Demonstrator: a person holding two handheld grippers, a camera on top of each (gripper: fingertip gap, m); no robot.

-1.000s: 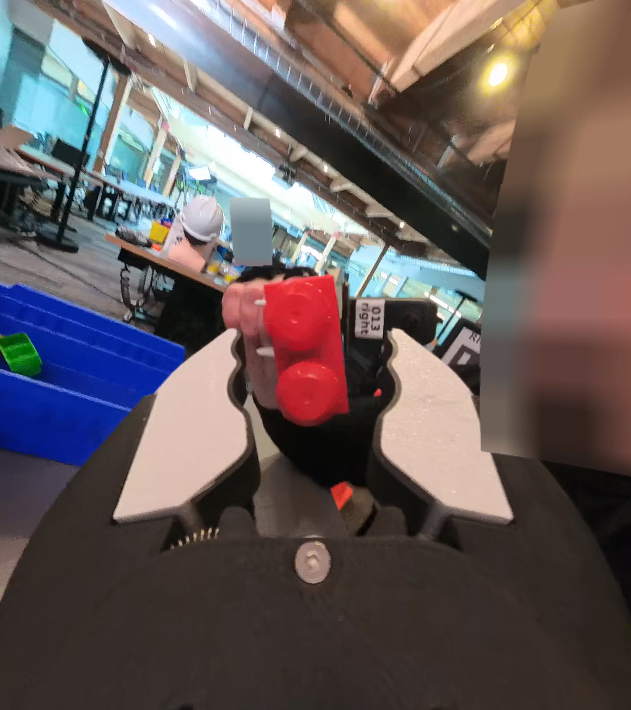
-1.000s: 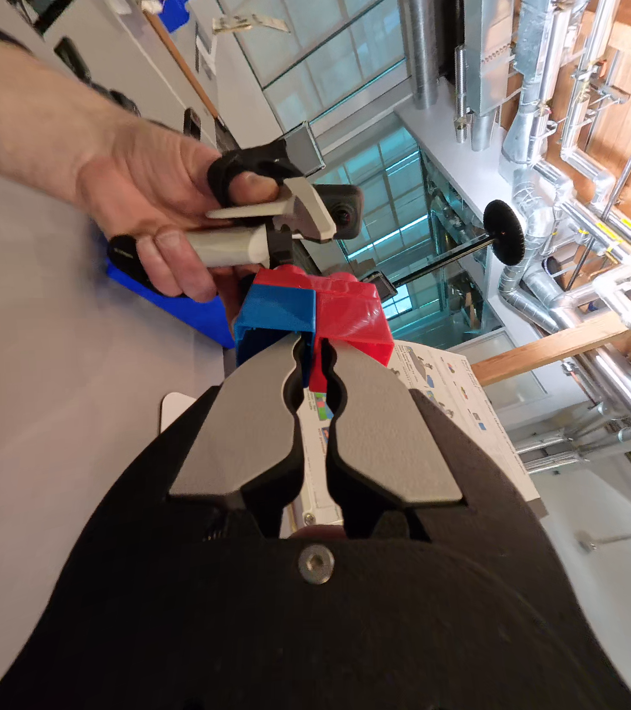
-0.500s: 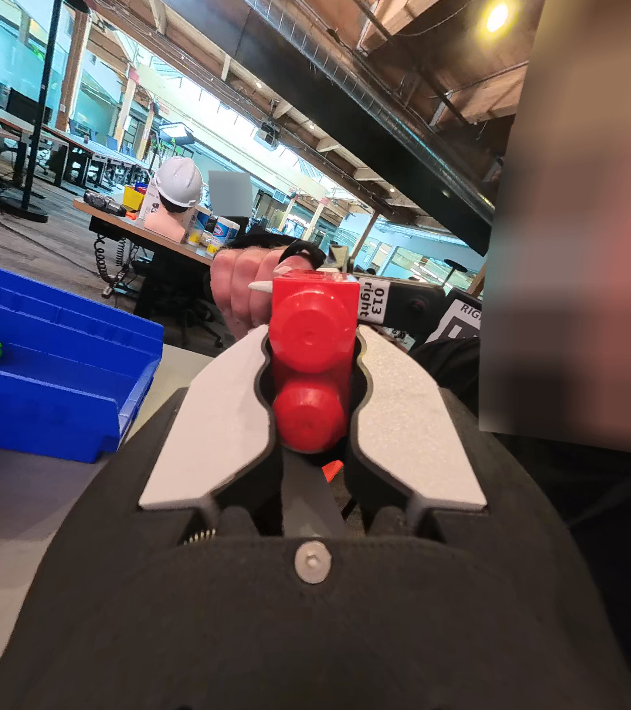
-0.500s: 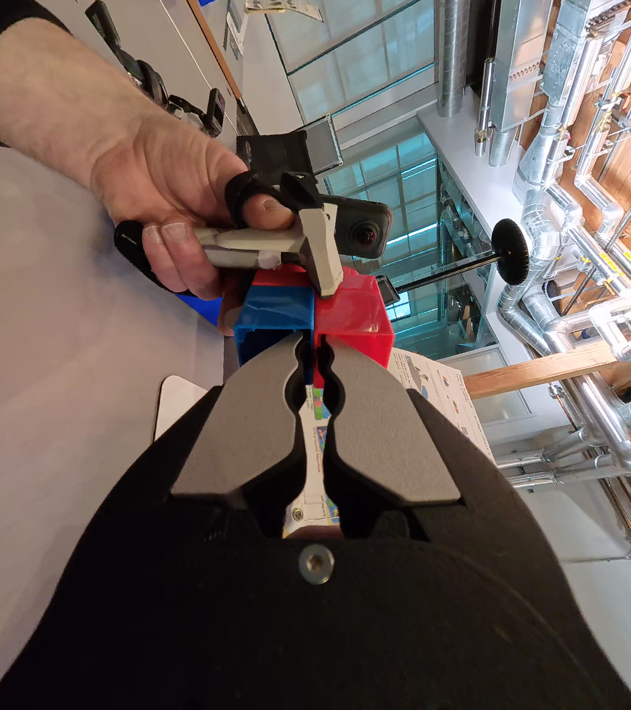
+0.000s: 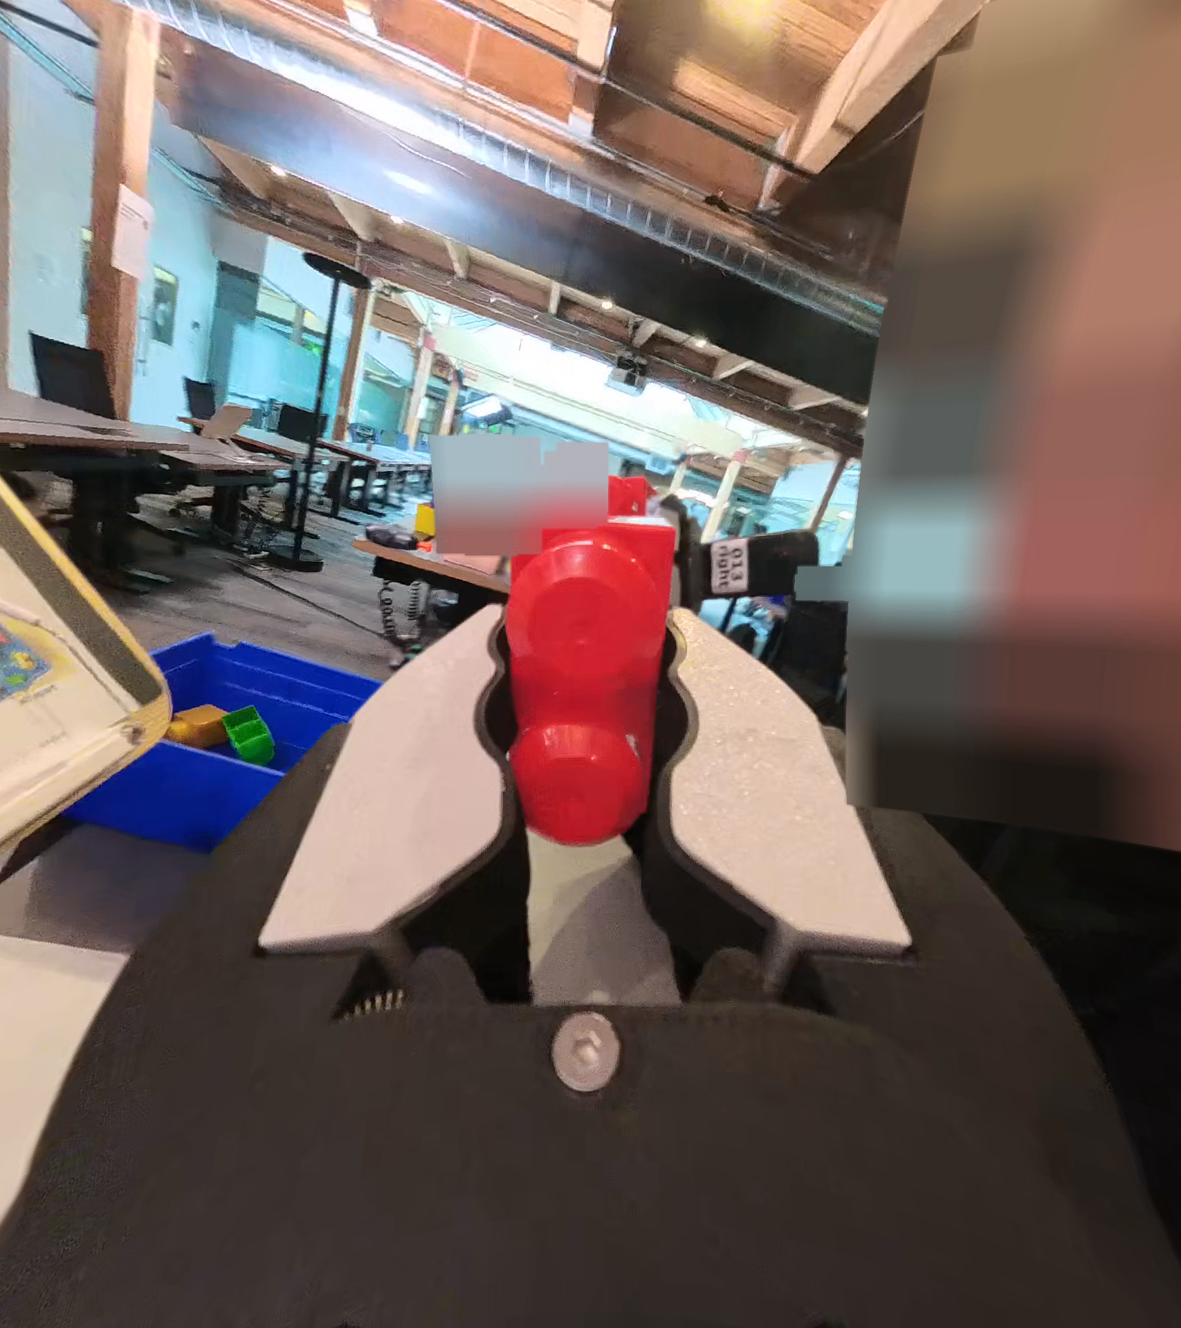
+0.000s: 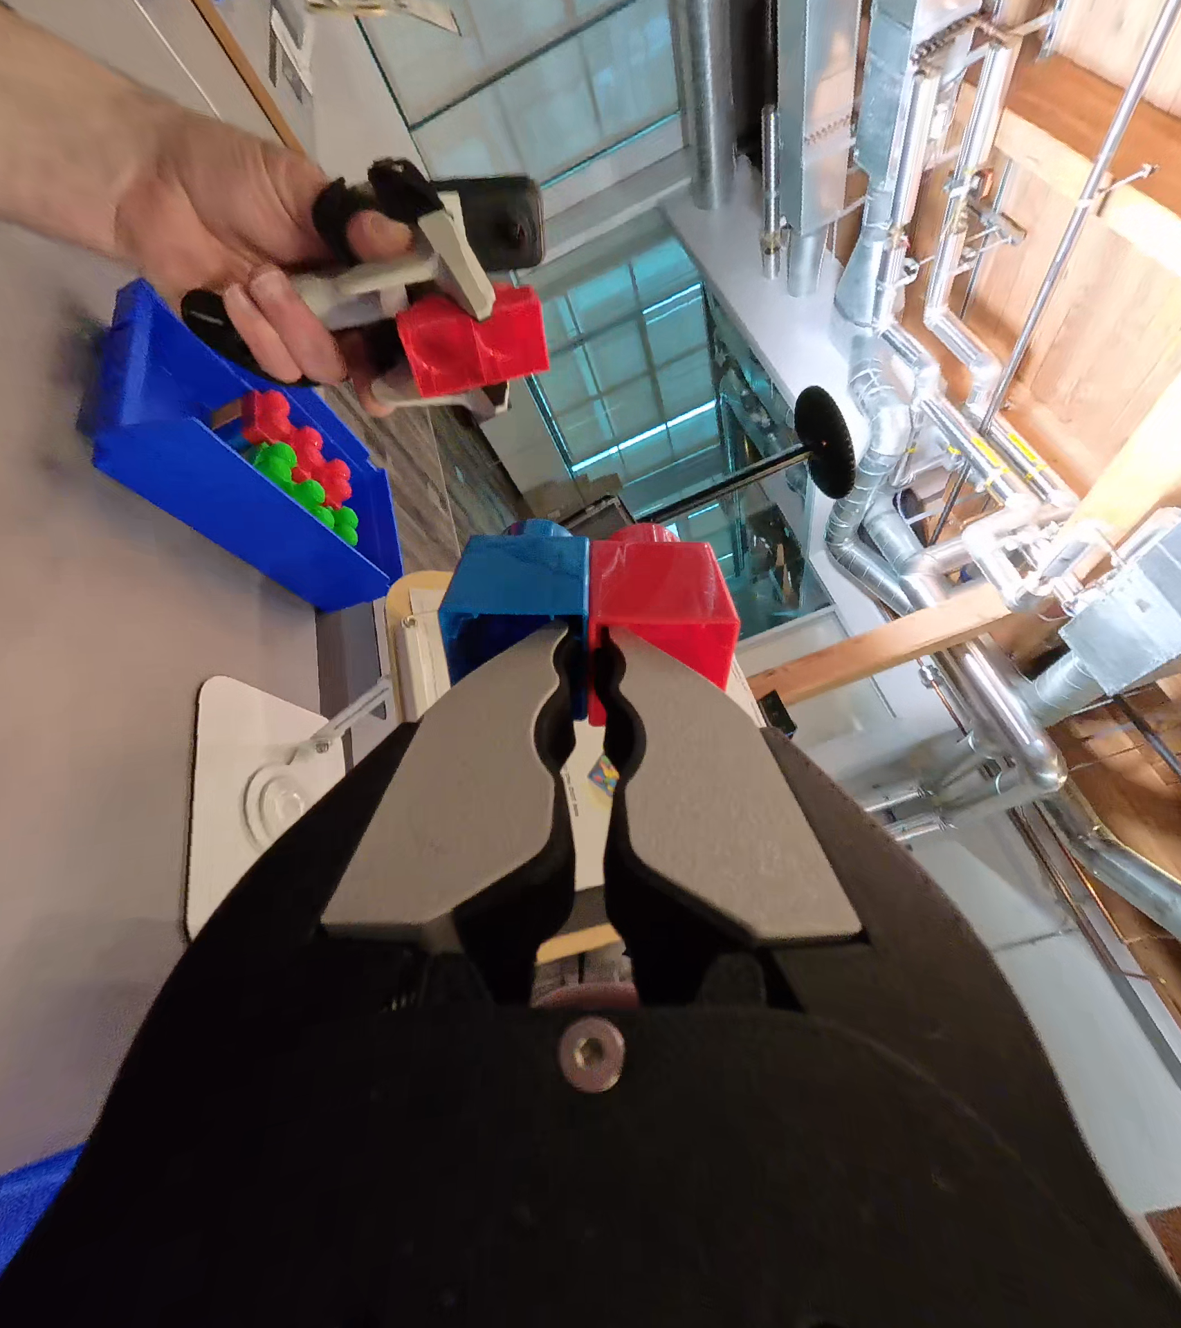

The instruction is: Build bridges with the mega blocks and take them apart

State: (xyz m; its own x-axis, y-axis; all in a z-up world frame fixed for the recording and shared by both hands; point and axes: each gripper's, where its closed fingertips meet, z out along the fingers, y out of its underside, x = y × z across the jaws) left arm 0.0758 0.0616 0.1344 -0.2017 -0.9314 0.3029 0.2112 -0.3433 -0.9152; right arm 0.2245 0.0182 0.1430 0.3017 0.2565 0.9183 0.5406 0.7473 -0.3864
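Observation:
My left gripper (image 5: pixel 584 625) is shut on a red two-stud block (image 5: pixel 584 690), both pads pressed on its sides, studs facing the camera. In the right wrist view the same gripper (image 6: pixel 487 356) holds that red block (image 6: pixel 472 345) in the air at the upper left, apart from the other blocks. My right gripper (image 6: pixel 587 632) is shut on the touching walls of a blue block (image 6: pixel 515 575) and a red block (image 6: pixel 659 582) that sit side by side, studs pointing away.
A blue bin (image 6: pixel 213 496) holds several red and green blocks (image 6: pixel 300 467); in the left wrist view the bin (image 5: pixel 213 790) shows a green block (image 5: pixel 249 733) and a yellow one (image 5: pixel 195 722). A picture card on a white stand (image 5: pixel 5 690) is at the left. A hand (image 6: pixel 213 237) holds the left gripper. Across from one pair of fingers to the other is roughly 15 cm.
My left gripper closed on the red two-stud block, which sat on the blue and red pair. It has now come away with the block, up and left in the right view. My right grip is unchanged.

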